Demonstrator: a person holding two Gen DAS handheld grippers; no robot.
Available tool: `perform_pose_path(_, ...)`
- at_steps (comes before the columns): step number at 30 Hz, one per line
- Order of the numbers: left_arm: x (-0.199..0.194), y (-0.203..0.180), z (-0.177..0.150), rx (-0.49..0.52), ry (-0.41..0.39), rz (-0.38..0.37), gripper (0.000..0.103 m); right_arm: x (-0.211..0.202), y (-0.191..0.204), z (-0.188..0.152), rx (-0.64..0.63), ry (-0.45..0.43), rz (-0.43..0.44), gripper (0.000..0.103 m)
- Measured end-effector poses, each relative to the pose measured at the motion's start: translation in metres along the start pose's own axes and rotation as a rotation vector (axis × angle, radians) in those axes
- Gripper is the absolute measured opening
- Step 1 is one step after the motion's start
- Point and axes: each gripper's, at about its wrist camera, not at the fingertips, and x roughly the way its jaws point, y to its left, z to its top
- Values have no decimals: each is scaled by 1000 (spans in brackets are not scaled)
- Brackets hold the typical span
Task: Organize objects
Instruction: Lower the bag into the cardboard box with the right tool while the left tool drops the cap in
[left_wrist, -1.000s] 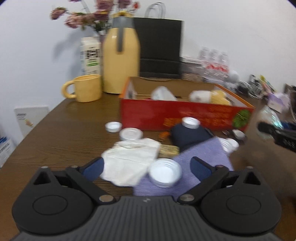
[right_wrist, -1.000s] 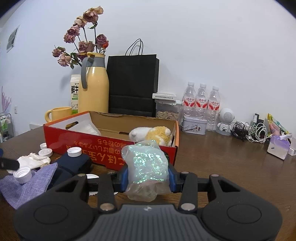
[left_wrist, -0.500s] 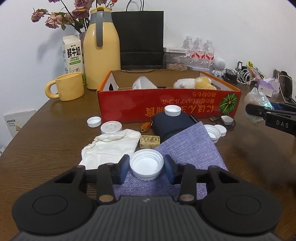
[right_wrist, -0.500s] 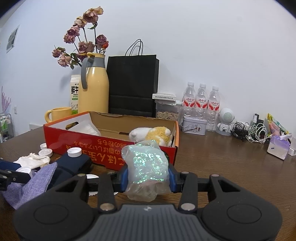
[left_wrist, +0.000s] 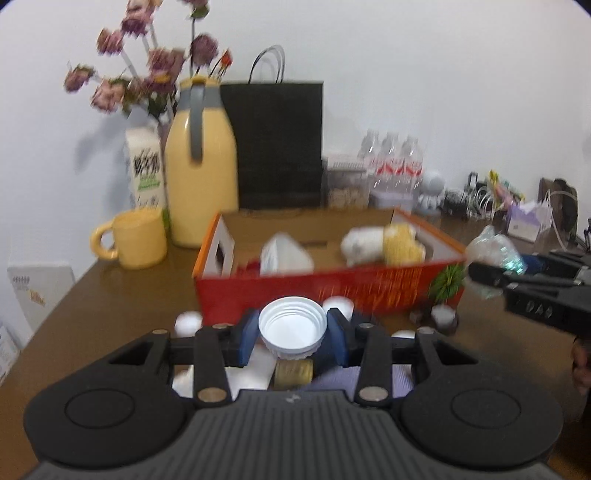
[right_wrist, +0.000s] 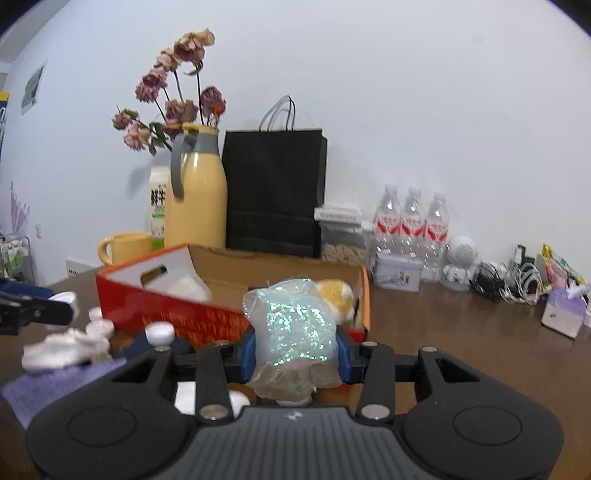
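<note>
The left hand-held gripper (left_wrist: 292, 334) is clamped on a white ribbed plastic cap (left_wrist: 292, 328); the right hand-held gripper (right_wrist: 295, 349), at its 3 o'clock, pinches a glittery clear plastic bag (right_wrist: 293, 334).

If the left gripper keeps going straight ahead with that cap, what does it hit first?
Probably the near wall of the red cardboard box, right behind the white plastic cap held in the left gripper; blur leaves depth uncertain.

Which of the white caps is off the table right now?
The wide cap clamped open side up in the left gripper. The other caps, like the one left of it, lie on the table.
</note>
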Motion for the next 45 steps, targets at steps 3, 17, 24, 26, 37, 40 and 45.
perform_pose_path(3, 11, -7, 19, 24, -36, -10, 41, 11, 7, 14, -10, -18, 16, 40)
perform_pose_path(17, 91, -21, 79, 4, -97, -24, 41, 98, 32, 56, 19, -2, 25, 40)
perform_pose_path(24, 131, -8, 83, -39, -55, -15, 41, 131, 16, 46, 74, 55, 36, 40)
perform_pose_path(26, 137, -6, 80, -40, -40, -14, 41, 136, 15, 42, 73, 76, 50, 40)
perform_pose_path(37, 137, -8, 72, -34, -40, 6, 76, 134, 20, 35, 52, 95, 53, 52)
perform_pose_path(40, 131, -8, 73, -44, -84, 38, 103, 131, 20, 35, 53, 80, 44, 93)
perform_pose_path(45, 130, -9, 75, -50, -83, 38, 103, 128, 19, 36, 60, 65, 35, 103)
